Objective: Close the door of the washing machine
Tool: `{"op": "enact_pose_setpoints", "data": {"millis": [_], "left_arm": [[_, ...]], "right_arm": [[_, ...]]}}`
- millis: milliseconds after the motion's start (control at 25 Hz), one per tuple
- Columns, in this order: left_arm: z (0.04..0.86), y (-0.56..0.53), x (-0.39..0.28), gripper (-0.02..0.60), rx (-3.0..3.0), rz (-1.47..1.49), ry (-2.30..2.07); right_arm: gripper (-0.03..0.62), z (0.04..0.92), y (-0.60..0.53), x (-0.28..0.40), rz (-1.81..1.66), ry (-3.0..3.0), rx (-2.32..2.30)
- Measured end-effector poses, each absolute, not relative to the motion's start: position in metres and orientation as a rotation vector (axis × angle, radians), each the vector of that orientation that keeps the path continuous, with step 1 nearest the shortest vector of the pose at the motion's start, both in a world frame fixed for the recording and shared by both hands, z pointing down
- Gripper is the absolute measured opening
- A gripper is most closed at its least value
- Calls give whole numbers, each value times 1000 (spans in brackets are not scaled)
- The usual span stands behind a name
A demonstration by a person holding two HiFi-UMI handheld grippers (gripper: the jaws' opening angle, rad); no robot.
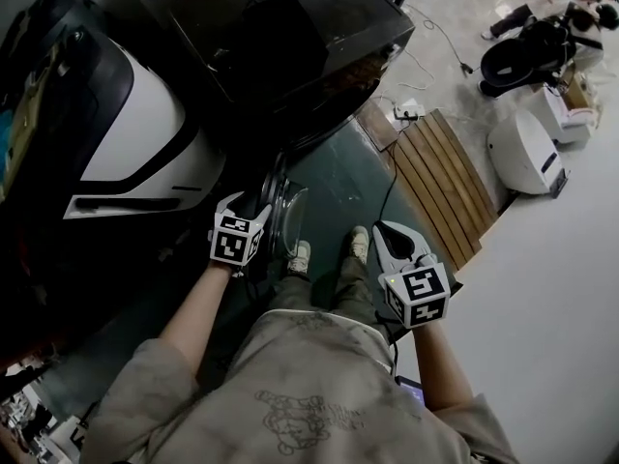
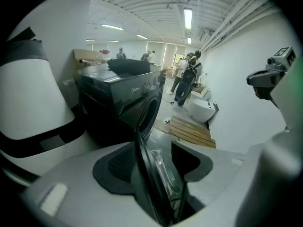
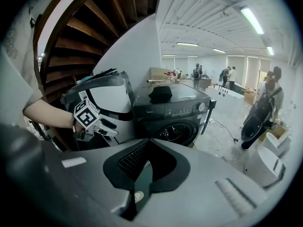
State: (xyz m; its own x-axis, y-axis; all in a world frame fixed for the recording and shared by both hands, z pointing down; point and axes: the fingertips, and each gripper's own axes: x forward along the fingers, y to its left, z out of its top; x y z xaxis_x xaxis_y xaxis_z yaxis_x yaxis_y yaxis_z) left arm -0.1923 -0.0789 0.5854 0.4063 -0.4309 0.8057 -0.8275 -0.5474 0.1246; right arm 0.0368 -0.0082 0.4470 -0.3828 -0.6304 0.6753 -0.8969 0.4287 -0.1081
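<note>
The washing machine [image 1: 290,37] is dark and stands at 12 o'clock from the person in the head view. Its round opening faces toward the floor in front of the person. The door [image 1: 287,213] stands open, swung well away from the opening, at about 6 o'clock from the machine body, and the head view sees it nearly edge-on.

The left tongs [image 1: 259,209] are closed on the rim of this door. In the left gripper view the dark rim and the clear glass part pass between the two jaws, with the jaws close on both sides of it. The right tongs [image 1: 387,235] hang at 3 o'clock from the door, well apart from it. Their jaws are nearly together, with only a thin slit between, and they hold nothing.

The person's shoes [image 1: 300,256] are on the floor between the two tongs. A wooden pallet [image 1: 440,182] lies at 2 o'clock from the right tongs. A large white and black machine [image 1: 135,133] stands at 9 o'clock from the washing machine.
</note>
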Motion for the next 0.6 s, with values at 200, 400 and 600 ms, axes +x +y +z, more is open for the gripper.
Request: {"op": "enact_pose_setpoints", "data": {"millis": [200, 400, 600], "left_arm": [[600, -88, -198, 242, 2050, 1038, -1138], [615, -86, -191, 241, 1953, 1030, -1185], [635, -85, -187, 241, 1856, 997, -1257]], "right_arm": [[29, 469, -25, 54, 665, -2157, 1177], [29, 483, -50, 61, 657, -2201, 1032], [29, 497, -73, 61, 647, -2232, 909]]}}
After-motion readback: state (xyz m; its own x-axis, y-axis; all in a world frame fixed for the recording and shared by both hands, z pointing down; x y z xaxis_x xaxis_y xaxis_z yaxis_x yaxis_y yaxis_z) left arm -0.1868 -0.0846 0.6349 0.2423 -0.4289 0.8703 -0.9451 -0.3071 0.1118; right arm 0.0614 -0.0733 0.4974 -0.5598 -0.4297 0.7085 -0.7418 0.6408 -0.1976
